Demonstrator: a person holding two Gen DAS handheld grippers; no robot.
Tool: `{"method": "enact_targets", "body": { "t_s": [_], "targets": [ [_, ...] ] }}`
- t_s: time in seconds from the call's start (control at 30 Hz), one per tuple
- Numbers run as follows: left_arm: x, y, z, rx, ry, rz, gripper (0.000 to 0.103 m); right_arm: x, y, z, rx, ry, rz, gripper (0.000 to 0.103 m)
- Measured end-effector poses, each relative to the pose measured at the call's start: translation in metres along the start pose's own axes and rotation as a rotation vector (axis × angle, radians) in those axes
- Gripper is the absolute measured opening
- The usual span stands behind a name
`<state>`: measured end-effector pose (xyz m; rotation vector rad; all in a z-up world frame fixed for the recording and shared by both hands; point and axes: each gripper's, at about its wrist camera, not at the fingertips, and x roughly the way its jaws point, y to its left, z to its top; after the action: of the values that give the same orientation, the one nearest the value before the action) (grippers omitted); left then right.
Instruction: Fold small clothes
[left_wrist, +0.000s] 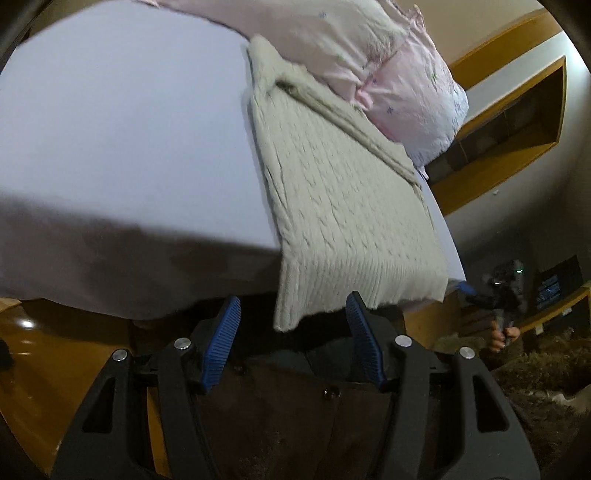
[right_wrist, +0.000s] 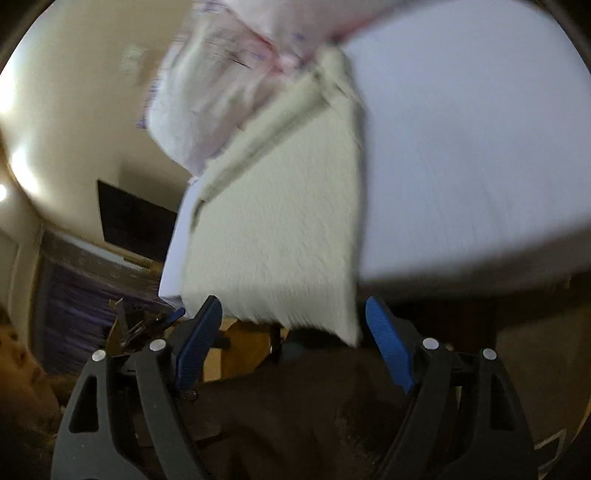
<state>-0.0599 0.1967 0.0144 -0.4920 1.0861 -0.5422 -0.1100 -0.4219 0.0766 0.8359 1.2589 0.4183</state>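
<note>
A cream cable-knit garment (left_wrist: 343, 206) lies flat on the white table (left_wrist: 122, 140), its near hem hanging over the table's front edge. A pink printed garment (left_wrist: 388, 62) lies bunched on its far end. My left gripper (left_wrist: 293, 312) is open and empty, just below and in front of the knit's hanging hem. In the right wrist view the same knit (right_wrist: 280, 229) and pink garment (right_wrist: 221, 92) show, blurred. My right gripper (right_wrist: 295, 314) is open and empty, right under the knit's near hem.
The white table (right_wrist: 472, 147) stretches wide beside the clothes. The right gripper and the hand holding it (left_wrist: 506, 295) show at the table's right corner. Yellow wood shelving (left_wrist: 517, 122) lines the wall. A dark screen (right_wrist: 133, 221) hangs on the wall.
</note>
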Motion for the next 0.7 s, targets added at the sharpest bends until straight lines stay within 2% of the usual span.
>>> {"method": "enact_targets", "body": {
  "t_s": [0.13,0.2,0.27,0.33,0.37,0.4,0.43,0.47,0.57,0.7],
  "targets": [
    [0.025,-0.005,-0.002,-0.005,0.047,-0.023,0.060,0.044,-0.018,0.000,0.043,0.083,0.072,0.080],
    [0.034,-0.007,-0.002,-0.016,0.044,-0.043,0.060,0.061,-0.021,0.000,0.039,0.112,0.118,0.076],
    [0.039,-0.008,-0.002,-0.036,0.026,-0.066,0.060,0.074,-0.021,0.004,0.037,0.124,0.159,0.061],
    [0.043,-0.009,-0.002,-0.050,0.019,-0.068,0.058,0.081,-0.022,0.002,0.038,0.134,0.195,0.033],
    [0.045,-0.008,-0.003,-0.062,0.011,-0.079,0.048,0.083,-0.020,-0.001,0.033,0.140,0.215,0.013],
    [0.045,-0.007,-0.003,-0.074,0.004,-0.096,0.031,0.082,-0.017,-0.002,0.026,0.138,0.232,0.013],
    [0.044,-0.006,-0.004,-0.091,-0.001,-0.120,0.024,0.078,-0.015,-0.002,0.010,0.130,0.241,0.012],
    [0.042,-0.005,-0.004,-0.111,-0.010,-0.155,0.012,0.072,-0.010,-0.003,-0.015,0.118,0.249,0.011],
    [0.031,-0.011,-0.001,-0.110,-0.035,-0.195,0.008,0.059,0.007,0.005,-0.062,0.078,0.269,0.009],
    [0.003,-0.034,0.023,-0.048,-0.120,-0.228,0.008,0.020,0.045,0.033,-0.181,-0.044,0.281,0.009]
  ]
}}
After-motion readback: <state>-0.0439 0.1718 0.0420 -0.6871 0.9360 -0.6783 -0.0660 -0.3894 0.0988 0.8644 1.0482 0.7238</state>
